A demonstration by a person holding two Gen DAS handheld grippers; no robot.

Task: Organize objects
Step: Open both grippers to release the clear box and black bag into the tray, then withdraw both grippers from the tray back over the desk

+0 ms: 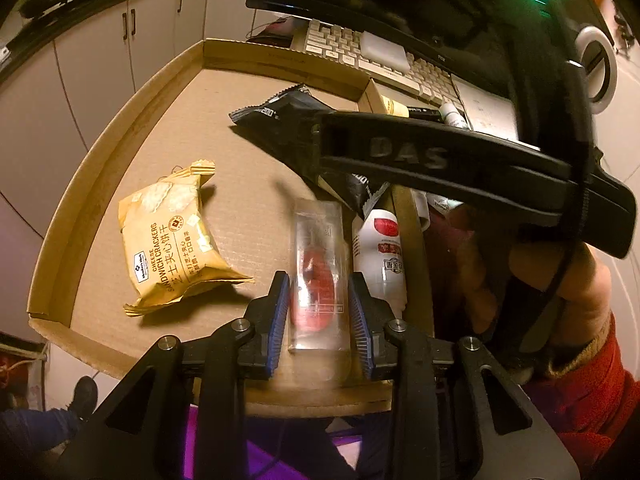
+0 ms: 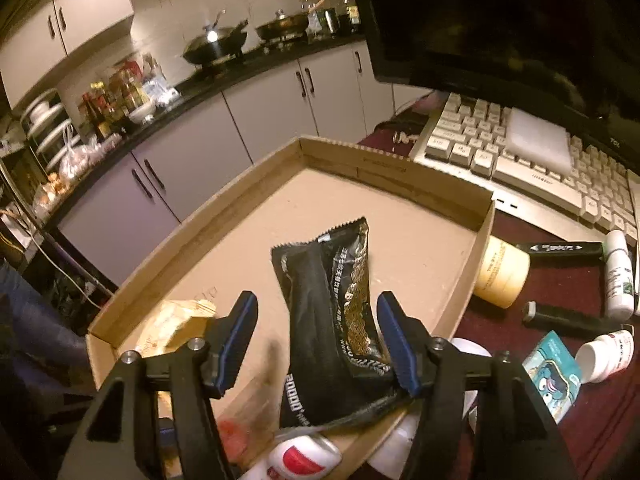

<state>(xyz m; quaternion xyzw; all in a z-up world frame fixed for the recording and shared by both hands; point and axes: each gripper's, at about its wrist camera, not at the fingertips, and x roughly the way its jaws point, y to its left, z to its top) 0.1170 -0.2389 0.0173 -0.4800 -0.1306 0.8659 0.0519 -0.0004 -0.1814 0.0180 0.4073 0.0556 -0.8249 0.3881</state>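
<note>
While the cardboard tray [image 1: 120, 136] lies on the dark red surface [image 2: 500, 320] in front of the keyboard [image 2: 520, 168], the left tongs [image 1: 318, 312] sit low at the tray's near edge with their blue pads on either side of a clear packet with a red filling [image 1: 318, 268]; the packet is blurred, and the pads look just short of its sides, so I cannot tell whether they grip it. A white bottle with a red label [image 1: 380, 256] lies just beside that packet, against the tray's right wall. A yellow cheese cracker pack [image 1: 172, 240] rests on the tray floor toward the left wall. The right tongs [image 2: 318, 340] are spread wide, and a black snack packet [image 2: 332, 320] stands tilted between the pads, touching only the right one. Outside the tray's right wall, on the surface, lie a cream jar [image 2: 502, 276], a black marker [image 2: 560, 248], two small white bottles [image 2: 618, 276] and a blue packet [image 2: 554, 368].
</note>
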